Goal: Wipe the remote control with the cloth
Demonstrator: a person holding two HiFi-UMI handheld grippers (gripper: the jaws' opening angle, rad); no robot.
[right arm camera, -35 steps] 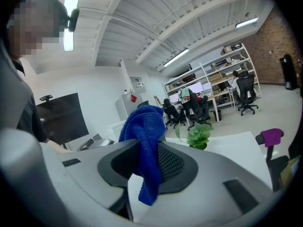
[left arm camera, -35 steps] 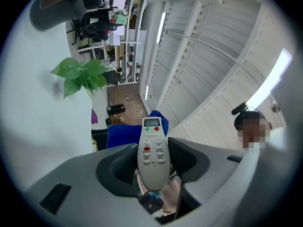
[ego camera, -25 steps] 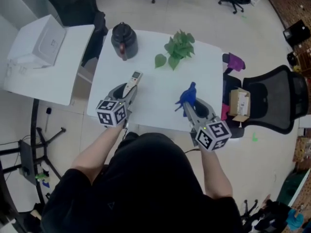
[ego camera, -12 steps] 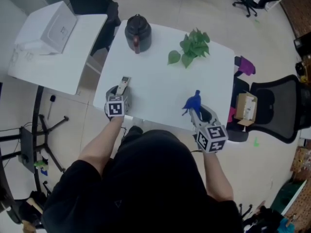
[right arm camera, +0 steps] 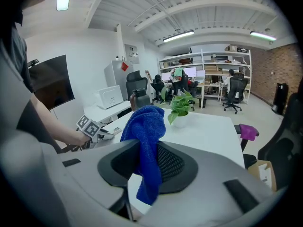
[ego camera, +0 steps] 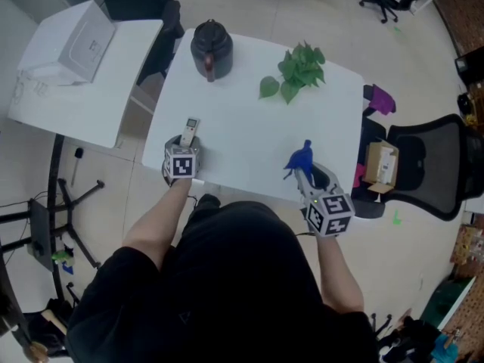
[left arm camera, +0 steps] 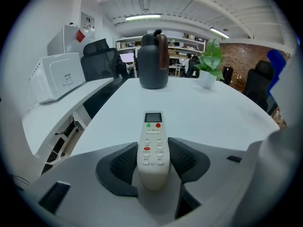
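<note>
My left gripper point(ego camera: 184, 144) point(left arm camera: 153, 151) is shut on the white remote control point(ego camera: 190, 127) point(left arm camera: 152, 143), its dark pads point(left arm camera: 124, 163) pressing both long sides. The remote's display end points out over the white table point(ego camera: 249, 131), low above its front left corner; I cannot tell whether it touches. A blue cloth point(ego camera: 300, 157) point(right arm camera: 147, 145) hangs bunched between the jaws of my right gripper point(ego camera: 305, 174) point(right arm camera: 147, 163), which is shut on it near the table's front right edge. The two grippers are well apart.
A dark jug point(ego camera: 209, 48) point(left arm camera: 152, 60) stands at the table's far left, a small potted plant point(ego camera: 295, 70) point(right arm camera: 180, 109) at the far right. A side desk point(ego camera: 83, 119) with a white machine is on the left. An office chair point(ego camera: 427, 165) with a cardboard box point(ego camera: 380, 163) stands right.
My left gripper has sunk and tipped downward with the remote, ending low at the table's front left corner. The right gripper with the cloth dropped a little.
</note>
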